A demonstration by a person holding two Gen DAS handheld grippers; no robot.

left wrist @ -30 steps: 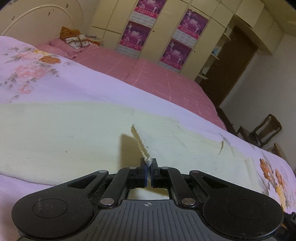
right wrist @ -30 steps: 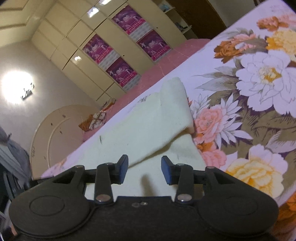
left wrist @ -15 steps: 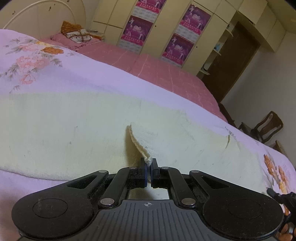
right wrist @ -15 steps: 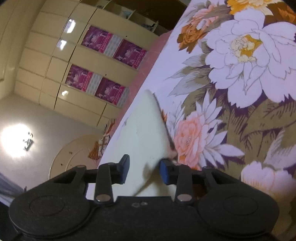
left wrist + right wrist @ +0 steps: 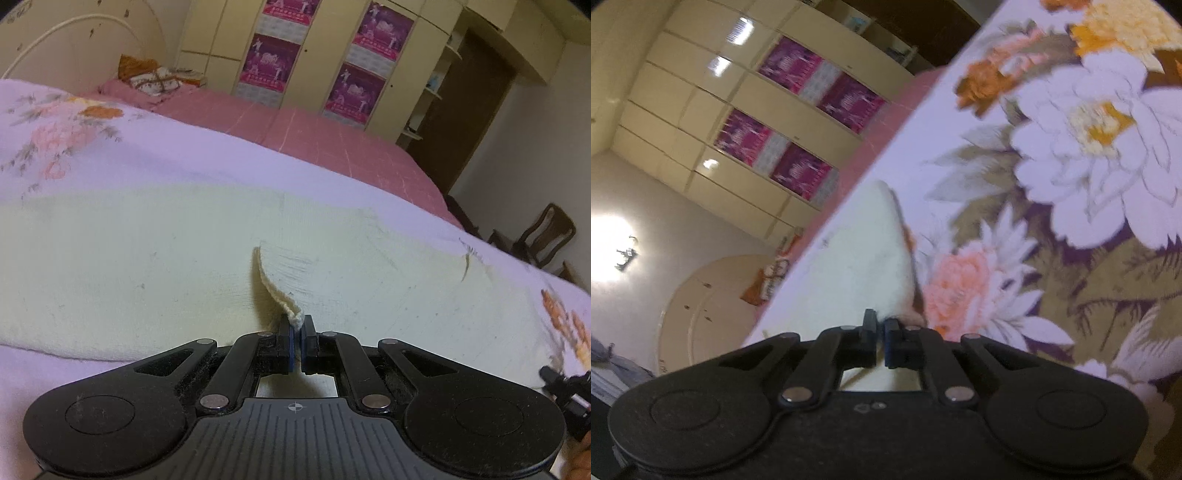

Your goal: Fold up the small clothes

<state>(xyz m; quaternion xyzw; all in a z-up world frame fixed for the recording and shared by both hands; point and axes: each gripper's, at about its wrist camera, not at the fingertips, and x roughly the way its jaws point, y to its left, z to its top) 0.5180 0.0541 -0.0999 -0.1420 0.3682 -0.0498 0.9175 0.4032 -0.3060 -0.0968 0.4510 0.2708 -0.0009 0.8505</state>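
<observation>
A bed (image 5: 229, 162) carries everything, covered by a lilac sheet printed with large flowers (image 5: 1052, 206). A pale cream garment (image 5: 147, 266) lies spread flat directly on that sheet. Beyond the garment, a pink checked cover (image 5: 314, 136) runs toward pillows (image 5: 147, 79) at the headboard.

Dim warm light, ceiling-lamp (image 5: 613, 251) glare, right view motion-blurred.

Left gripper (image 5: 296, 326) held low and level, its two black jaws pinched together on a raised edge of pale cloth (image 5: 275, 291). Right gripper (image 5: 880, 326) rolled to one side, jaws likewise closed on a corner of the same cloth
</observation>
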